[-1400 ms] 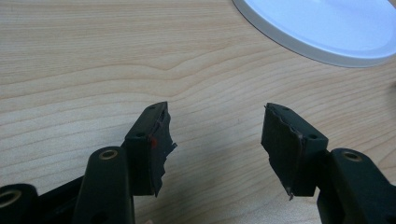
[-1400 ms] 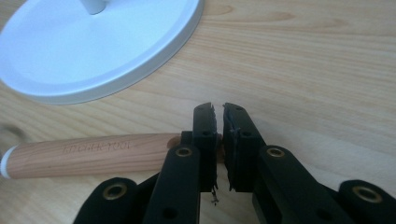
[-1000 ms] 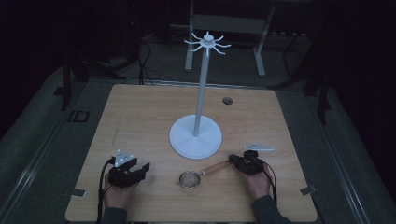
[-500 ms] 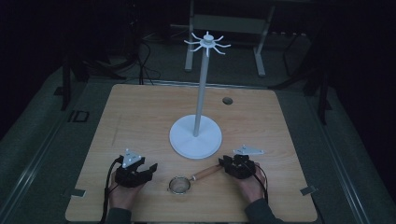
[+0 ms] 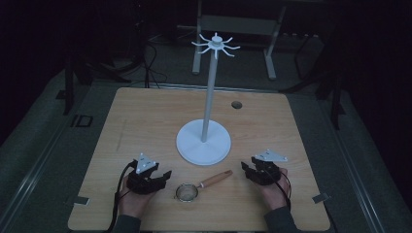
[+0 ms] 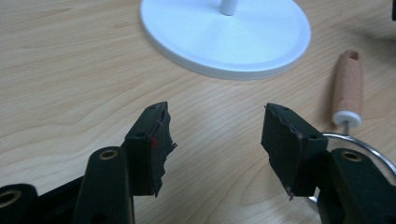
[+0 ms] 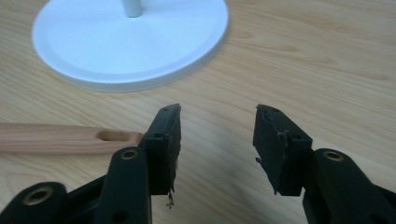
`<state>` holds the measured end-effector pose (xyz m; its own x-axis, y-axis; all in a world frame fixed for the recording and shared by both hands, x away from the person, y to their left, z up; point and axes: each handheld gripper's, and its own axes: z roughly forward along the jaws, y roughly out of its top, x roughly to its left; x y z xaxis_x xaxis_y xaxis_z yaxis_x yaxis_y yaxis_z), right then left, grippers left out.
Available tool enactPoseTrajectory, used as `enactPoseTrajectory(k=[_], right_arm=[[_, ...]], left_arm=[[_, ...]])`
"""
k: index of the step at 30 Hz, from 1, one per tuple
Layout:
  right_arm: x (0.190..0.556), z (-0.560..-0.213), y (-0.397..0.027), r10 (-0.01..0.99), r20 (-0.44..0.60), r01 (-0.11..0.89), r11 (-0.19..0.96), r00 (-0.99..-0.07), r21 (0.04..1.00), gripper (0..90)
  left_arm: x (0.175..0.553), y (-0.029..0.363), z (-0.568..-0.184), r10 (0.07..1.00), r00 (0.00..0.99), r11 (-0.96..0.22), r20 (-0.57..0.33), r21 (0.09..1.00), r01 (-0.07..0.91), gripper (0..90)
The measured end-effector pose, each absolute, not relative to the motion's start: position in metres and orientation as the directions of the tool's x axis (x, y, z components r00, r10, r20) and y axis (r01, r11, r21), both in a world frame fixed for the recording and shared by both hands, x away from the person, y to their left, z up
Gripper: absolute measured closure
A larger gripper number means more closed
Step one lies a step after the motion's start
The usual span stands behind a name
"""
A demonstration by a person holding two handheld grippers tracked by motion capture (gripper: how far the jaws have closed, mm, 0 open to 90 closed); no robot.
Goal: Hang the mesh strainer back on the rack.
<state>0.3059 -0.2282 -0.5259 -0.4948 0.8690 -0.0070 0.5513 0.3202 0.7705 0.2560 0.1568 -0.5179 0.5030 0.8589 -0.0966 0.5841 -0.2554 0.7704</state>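
Observation:
A small metal strainer (image 5: 187, 192) with a wooden handle (image 5: 216, 178) lies on the table near the front edge, between my two grippers. My left gripper (image 5: 163, 176) stands open just left of the mesh bowl, nothing between its jaws. In the left gripper view the handle (image 6: 348, 87) and the strainer's rim (image 6: 359, 144) show to the right of my open left gripper (image 6: 215, 135). My right gripper (image 5: 247, 171) is open too, just right of the handle's end. The handle's holed end (image 7: 70, 138) lies left of my open right gripper (image 7: 216, 135) in the right gripper view.
A white stand (image 5: 203, 141) with a round base, a tall pole and hooks at the top (image 5: 215, 45) rises from the middle of the wooden table (image 5: 145, 121). A small dark hole (image 5: 236, 104) sits in the table behind it. Dark floor and frames surround the table.
The right gripper let go of the strainer handle and drew back to the right. The strainer now lies on the table. The left gripper moved slightly towards the strainer.

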Motion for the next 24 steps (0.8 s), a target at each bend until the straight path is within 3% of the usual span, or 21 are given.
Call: enactPoseTrajectory(k=[8, 24], right_arm=[[0.306, -0.524, -0.245, 0.892, -0.034, 0.554, 0.31, -0.451, 0.773, 47.5], [0.311, -0.52, -0.272, 0.924, 0.028, 0.572, 0.212, -0.382, 0.792, 46.2]], left_arm=[[0.268, 0.143, -0.51, 0.814, 0.57, -0.314, -0.11, 0.743, 0.591, 42.4], [0.289, 0.104, -0.49, 0.736, 0.673, -0.47, -0.071, 0.662, 0.584, 45.0]])
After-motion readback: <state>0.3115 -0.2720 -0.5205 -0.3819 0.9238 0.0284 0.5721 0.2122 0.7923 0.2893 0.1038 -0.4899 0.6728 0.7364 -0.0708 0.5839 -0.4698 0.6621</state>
